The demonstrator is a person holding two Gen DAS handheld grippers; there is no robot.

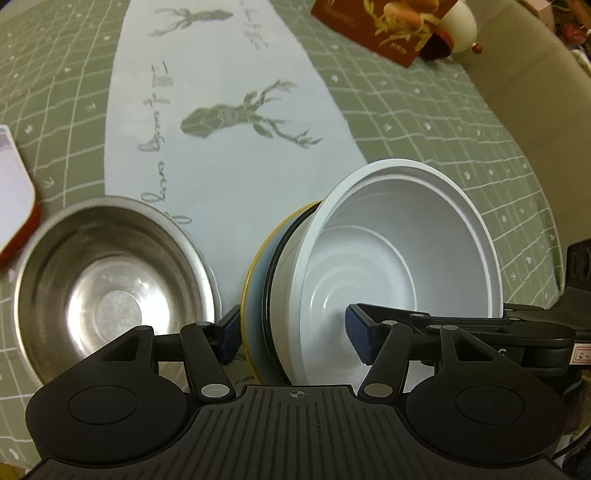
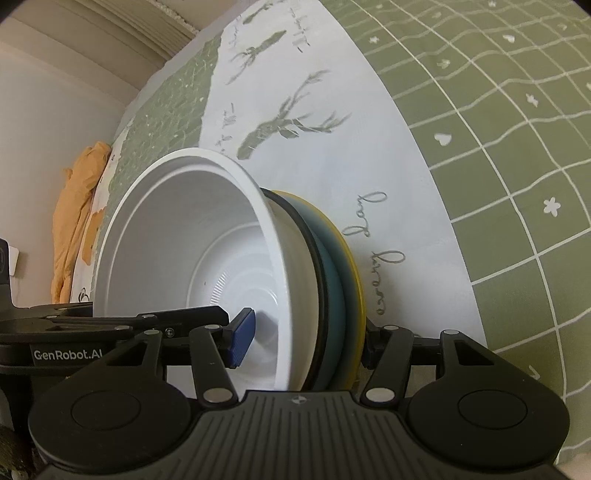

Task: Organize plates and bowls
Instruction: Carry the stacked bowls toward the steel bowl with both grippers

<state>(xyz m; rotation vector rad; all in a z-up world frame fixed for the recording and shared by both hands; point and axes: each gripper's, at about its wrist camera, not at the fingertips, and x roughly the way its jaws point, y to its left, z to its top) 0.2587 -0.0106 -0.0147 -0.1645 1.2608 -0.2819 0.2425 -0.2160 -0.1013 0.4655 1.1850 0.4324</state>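
Note:
A stack of dishes is held between both grippers: a white bowl [image 1: 399, 251] nested in a black-rimmed white bowl [image 1: 277, 280] on a blue plate with a yellow rim [image 1: 251, 280]. My left gripper [image 1: 293, 334] is shut on the stack's rims, one finger inside the white bowl, one outside the plate. My right gripper [image 2: 304, 338] grips the same stack [image 2: 192, 236] from the opposite side, with the plate [image 2: 343, 273] at its right finger. A steel bowl [image 1: 110, 284] sits on the table left of the stack.
The table has a green grid cloth [image 1: 461, 147] with a white deer-print runner [image 1: 221, 110]. A red box [image 1: 384, 26] and a white round object [image 1: 460, 26] stand at the far edge. A red-edged white object [image 1: 14, 199] lies at the left. Orange cloth [image 2: 74, 206] hangs beyond the table.

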